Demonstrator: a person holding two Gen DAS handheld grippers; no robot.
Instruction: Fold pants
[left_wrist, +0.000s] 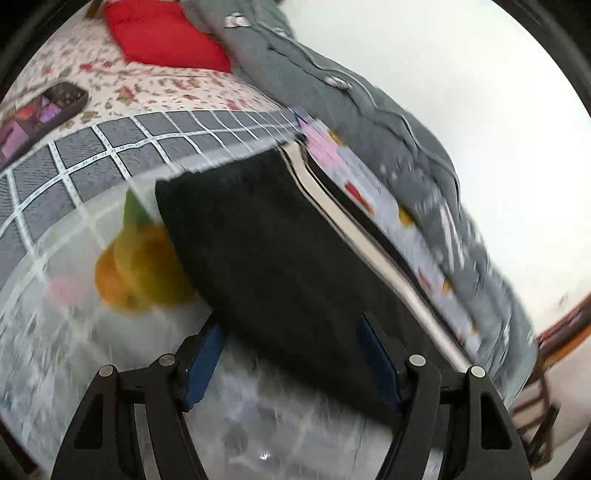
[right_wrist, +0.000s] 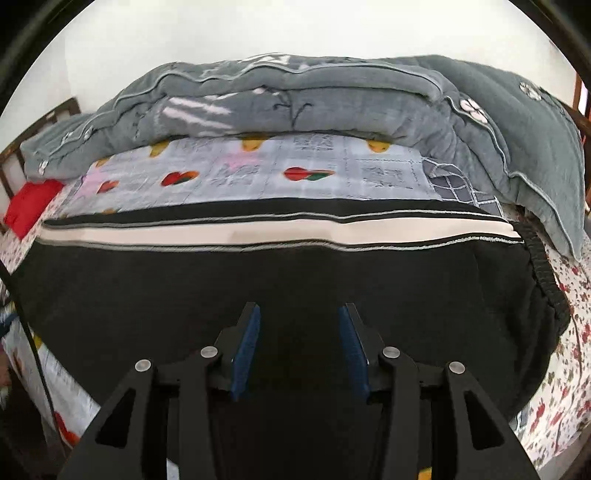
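Note:
Black pants (right_wrist: 280, 280) with a white side stripe (right_wrist: 258, 234) lie spread flat on the bed, the elastic waistband (right_wrist: 546, 273) at the right. In the left wrist view the pants (left_wrist: 273, 251) run diagonally, their hem end toward the upper left. My left gripper (left_wrist: 291, 332) is open, hovering over the near edge of the pants. My right gripper (right_wrist: 299, 317) is open over the middle of the pants, with nothing between its blue pads (right_wrist: 245, 354).
A grey quilt (right_wrist: 303, 99) is heaped along the far side of the bed. A red cushion (left_wrist: 162, 33) and a phone (left_wrist: 40, 110) lie on the floral sheet (left_wrist: 177, 88). The wooden bed frame (left_wrist: 546, 373) shows at the edge.

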